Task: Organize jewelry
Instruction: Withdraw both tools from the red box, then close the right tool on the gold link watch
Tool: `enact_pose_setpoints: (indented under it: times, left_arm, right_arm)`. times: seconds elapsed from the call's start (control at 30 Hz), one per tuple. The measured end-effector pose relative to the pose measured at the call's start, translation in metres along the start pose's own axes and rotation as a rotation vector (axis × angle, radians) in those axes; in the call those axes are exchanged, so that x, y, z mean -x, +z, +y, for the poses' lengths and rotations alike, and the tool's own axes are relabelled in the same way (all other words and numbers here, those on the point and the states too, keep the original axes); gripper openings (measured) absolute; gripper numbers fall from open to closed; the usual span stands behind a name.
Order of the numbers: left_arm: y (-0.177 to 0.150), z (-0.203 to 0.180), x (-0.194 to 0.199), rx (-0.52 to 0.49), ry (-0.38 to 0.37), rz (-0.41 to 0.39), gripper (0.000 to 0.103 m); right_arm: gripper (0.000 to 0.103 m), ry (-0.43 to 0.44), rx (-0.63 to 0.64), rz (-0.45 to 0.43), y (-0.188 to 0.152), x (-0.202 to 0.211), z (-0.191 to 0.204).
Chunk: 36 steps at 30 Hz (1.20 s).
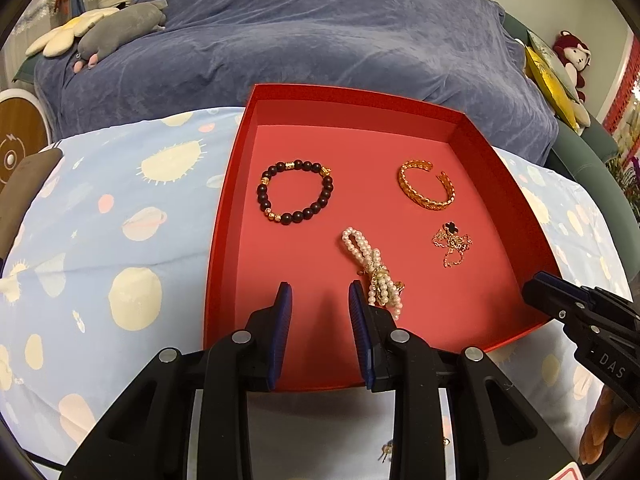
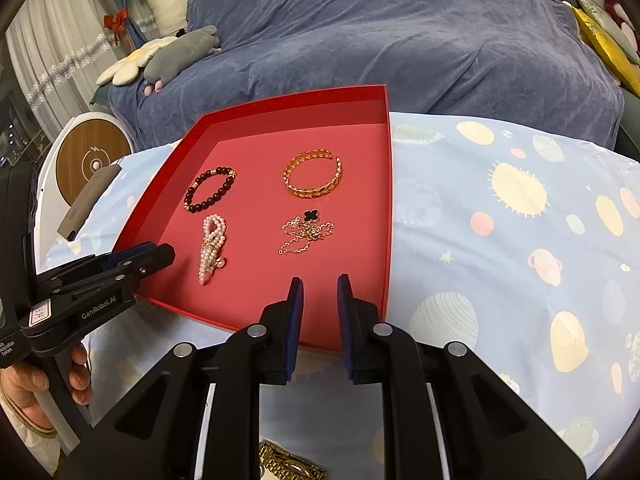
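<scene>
A red tray lies on a space-print cloth. In it lie a dark bead bracelet, a gold cuff bangle, a pearl string and a thin gold chain with a black clover charm. My left gripper is open and empty over the tray's near part, just left of the pearls. My right gripper is open and empty over the tray's near right corner. A gold watch band lies below the right gripper.
The space-print cloth covers the surface around the tray. A sofa under a blue blanket stands behind, with plush toys. A round white and wood device stands at the left.
</scene>
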<state>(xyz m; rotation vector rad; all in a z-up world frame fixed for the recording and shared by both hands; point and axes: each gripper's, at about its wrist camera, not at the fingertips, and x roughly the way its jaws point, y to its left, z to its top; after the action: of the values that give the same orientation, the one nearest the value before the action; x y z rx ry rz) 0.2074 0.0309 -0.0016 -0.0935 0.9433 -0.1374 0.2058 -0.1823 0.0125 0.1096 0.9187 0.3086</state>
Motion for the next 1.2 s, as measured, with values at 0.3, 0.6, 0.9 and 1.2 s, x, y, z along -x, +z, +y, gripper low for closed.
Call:
enact_pose_setpoints:
  times: [0.3, 0.6, 0.9, 1.2]
  left_arm:
    - [0.001, 0.001, 0.03, 0.02, -0.02, -0.062, 0.027]
    - [-0.029, 0.004, 0.091, 0.063, -0.021, -0.126, 0.054]
    - [-0.085, -0.008, 0.098, 0.062, -0.04, -0.056, 0.055]
    - [-0.1, -0.021, 0.079, 0.017, -0.05, -0.006, 0.055]
  right_arm:
    - [0.02, 0.011, -0.003, -0.06, -0.006, 0.034, 0.011]
    - [0.035, 0.025, -0.033, -0.057, -0.056, 0.074, 0.013]
    - [0.04, -0.059, 0.101, -0.034, -0.103, 0.072, 0.02]
    - [0.047, -0.05, 0.176, -0.02, -0.103, 0.051, 0.023]
